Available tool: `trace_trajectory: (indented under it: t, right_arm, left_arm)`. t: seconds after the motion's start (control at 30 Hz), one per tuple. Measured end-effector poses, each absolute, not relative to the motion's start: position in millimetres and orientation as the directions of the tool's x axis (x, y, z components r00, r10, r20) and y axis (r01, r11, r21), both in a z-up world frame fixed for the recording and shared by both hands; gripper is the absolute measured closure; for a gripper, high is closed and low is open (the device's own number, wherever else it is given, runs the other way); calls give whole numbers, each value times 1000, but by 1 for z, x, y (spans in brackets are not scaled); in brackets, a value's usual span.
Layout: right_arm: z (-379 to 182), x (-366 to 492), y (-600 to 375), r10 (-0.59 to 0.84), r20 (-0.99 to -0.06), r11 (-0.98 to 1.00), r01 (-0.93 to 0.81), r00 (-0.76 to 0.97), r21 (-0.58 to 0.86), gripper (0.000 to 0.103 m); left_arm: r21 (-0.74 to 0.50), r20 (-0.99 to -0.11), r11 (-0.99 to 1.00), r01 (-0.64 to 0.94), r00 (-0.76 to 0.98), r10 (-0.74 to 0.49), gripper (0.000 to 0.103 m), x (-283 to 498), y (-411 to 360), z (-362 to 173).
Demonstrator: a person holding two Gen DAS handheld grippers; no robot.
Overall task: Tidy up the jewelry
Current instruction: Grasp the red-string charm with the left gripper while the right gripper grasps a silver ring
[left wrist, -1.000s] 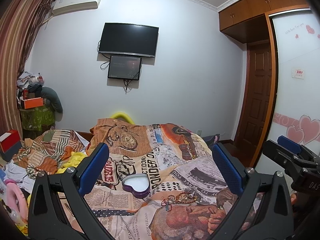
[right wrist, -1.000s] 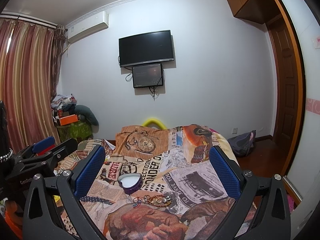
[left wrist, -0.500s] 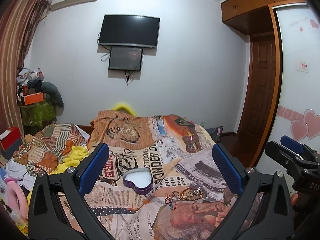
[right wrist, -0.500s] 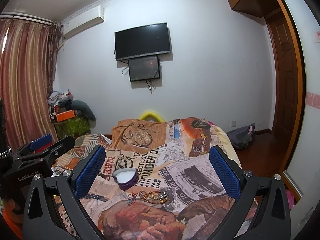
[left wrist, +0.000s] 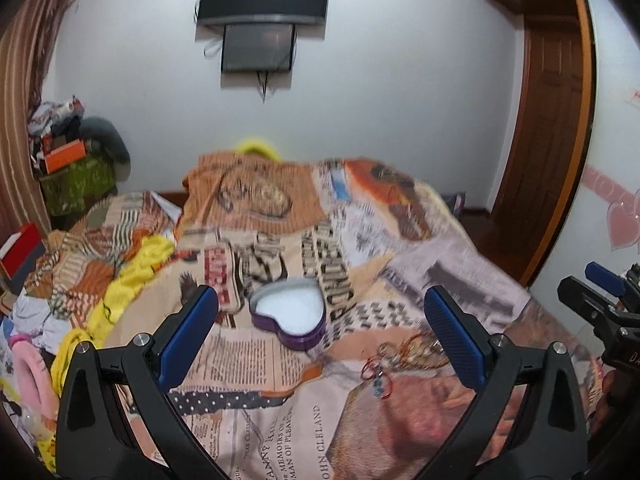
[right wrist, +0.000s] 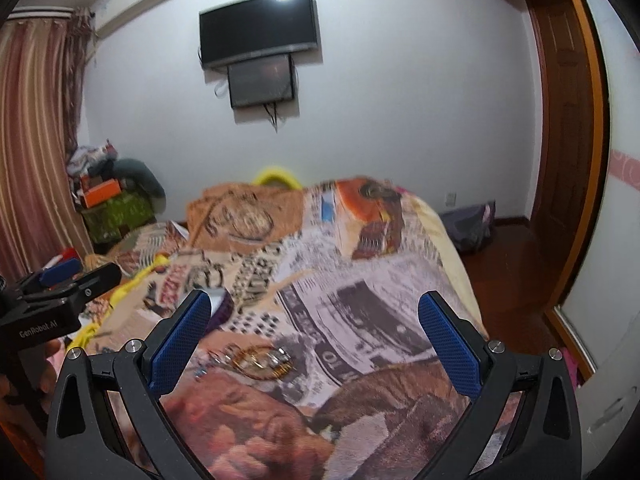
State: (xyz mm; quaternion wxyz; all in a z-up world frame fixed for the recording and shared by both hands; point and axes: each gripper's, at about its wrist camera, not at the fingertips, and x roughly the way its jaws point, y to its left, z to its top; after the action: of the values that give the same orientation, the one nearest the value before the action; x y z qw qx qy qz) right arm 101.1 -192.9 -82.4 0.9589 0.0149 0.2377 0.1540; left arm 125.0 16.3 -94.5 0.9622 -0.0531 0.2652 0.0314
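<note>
A purple heart-shaped tin (left wrist: 289, 317) with a white inside lies open on the printed bedspread (left wrist: 280, 400). A small pile of jewelry (left wrist: 404, 354), bracelets and a red piece, lies to its right. My left gripper (left wrist: 320, 330) is open and empty, held above and short of the tin. My right gripper (right wrist: 312, 334) is open and empty, with the jewelry pile (right wrist: 260, 362) between its fingers and farther off. The tin (right wrist: 222, 306) is mostly hidden behind the right gripper's left finger. Each gripper shows at the edge of the other's view.
The bed fills the middle of the room. Crumpled yellow and striped clothes (left wrist: 100, 280) lie on its left side. A heap of boxes and bags (right wrist: 116, 204) stands by the curtain. A bag (right wrist: 470, 226) lies on the wooden floor near the door.
Both grippers have tilted down and moved closer to the bed. The tin and jewelry now look larger and higher between the fingers. Both stay open.
</note>
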Motion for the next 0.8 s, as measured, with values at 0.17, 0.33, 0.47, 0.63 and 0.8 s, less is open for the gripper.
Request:
trace_trajectory:
  t: [0.17,0.33,0.47,0.63,0.8]
  right_arm:
    - [-103,120,-196,292,-537,952,-294,791,84,0]
    - [-124,135,-199,318,-605,940,-325,730,102,0]
    - [-133,147,-197,368,-638,919,-369,677,139,7]
    - [-139,159,-186,443,-667,877,-445,600,182,19]
    - [-148,173,-174,478,-700,844,-499,531,198,33]
  left_arm:
    - [-85,-615,994,-69,789,2,8,147,17,-129]
    - [-91,-680,994,-55,733,-22,21,161,17,-156]
    - [-110,-712,993,-36,700,-54,32,168,17,-169]
    - [-130,-727,991,3,680,-97,47,174,16,-174]
    - [-169,-727,984,63,666,-168,57,176,9,-176]
